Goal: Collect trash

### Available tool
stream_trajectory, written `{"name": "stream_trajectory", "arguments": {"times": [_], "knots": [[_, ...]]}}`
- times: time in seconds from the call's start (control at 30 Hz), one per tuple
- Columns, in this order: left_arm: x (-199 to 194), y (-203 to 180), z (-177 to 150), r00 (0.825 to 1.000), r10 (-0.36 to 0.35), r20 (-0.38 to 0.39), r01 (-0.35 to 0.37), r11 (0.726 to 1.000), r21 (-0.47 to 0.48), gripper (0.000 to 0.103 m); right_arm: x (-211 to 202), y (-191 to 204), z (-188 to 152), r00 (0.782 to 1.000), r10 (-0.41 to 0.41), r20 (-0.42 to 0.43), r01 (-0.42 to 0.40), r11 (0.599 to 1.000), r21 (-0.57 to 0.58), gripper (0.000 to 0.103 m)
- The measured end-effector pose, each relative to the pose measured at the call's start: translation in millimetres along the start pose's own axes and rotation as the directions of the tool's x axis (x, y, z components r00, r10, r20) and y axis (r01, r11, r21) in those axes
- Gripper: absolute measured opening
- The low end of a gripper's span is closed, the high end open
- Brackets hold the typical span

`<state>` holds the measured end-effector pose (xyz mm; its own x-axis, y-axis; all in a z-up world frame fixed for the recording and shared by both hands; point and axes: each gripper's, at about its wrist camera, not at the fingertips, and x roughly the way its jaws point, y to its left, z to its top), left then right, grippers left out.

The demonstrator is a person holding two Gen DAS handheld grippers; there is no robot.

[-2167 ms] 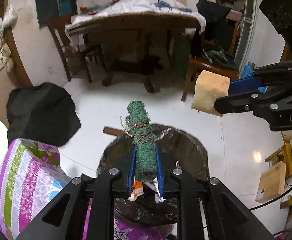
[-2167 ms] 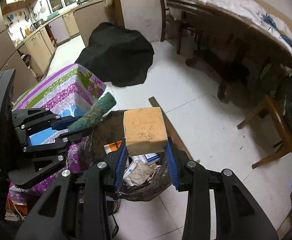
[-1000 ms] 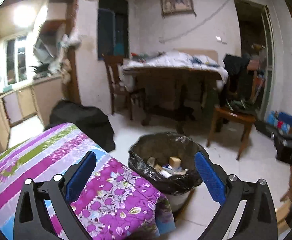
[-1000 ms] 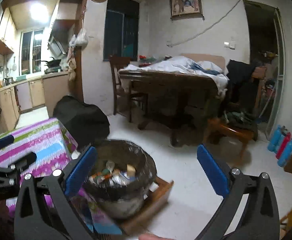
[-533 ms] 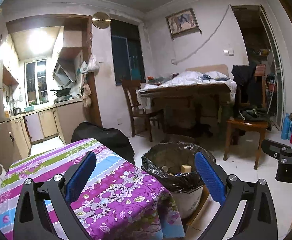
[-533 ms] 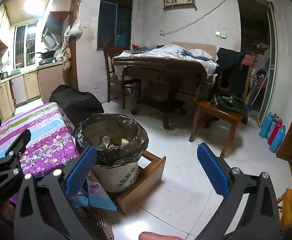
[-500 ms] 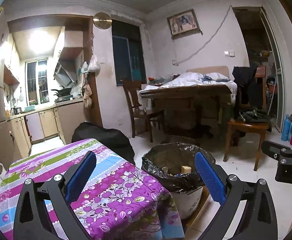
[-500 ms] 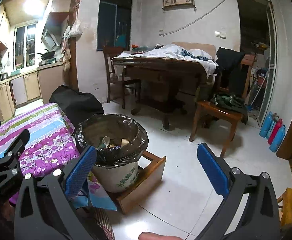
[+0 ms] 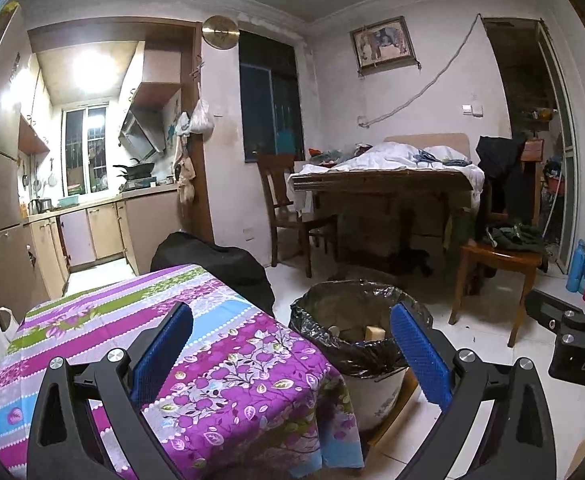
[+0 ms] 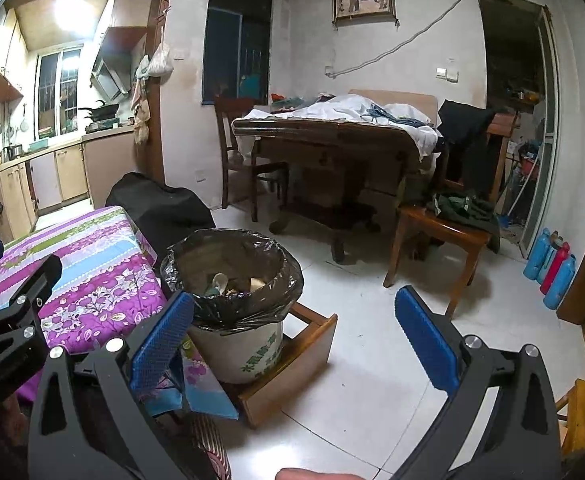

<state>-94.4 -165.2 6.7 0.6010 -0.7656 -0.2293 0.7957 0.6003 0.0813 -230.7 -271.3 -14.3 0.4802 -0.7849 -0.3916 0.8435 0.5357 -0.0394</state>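
Beside the bench's (image 9: 228,360) right edge the trash bin (image 10: 236,336) stands on the floor, holding a sponge (image 9: 374,333). Left tongs (image 9: 290,354) and right tongs (image 10: 292,336) are both spread, empty. I think the bench should be scanned slowly for remaining trash.

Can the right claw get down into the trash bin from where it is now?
Probably yes. The right claw is open and empty, and the trash bin stands just ahead with its mouth uncovered. Nothing lies between them; the table only borders the bin's left side.
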Motion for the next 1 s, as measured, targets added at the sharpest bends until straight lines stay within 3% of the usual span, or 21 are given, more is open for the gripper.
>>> {"name": "stream_trajectory", "arguments": {"times": [0.4, 1.0], "knots": [[-7, 6, 2, 0.989, 0.103, 0.11, -0.104, 0.995, 0.002, 0.098, -11, 9, 0, 0.999, -0.008, 0.04, 0.01, 0.999, -0.038, 0.098], [2, 25, 15, 0.995, 0.1, 0.032, -0.097, 0.992, -0.079, 0.098, -15, 8, 5, 0.998, -0.011, 0.056, 0.014, 0.998, -0.063, 0.098]]}}
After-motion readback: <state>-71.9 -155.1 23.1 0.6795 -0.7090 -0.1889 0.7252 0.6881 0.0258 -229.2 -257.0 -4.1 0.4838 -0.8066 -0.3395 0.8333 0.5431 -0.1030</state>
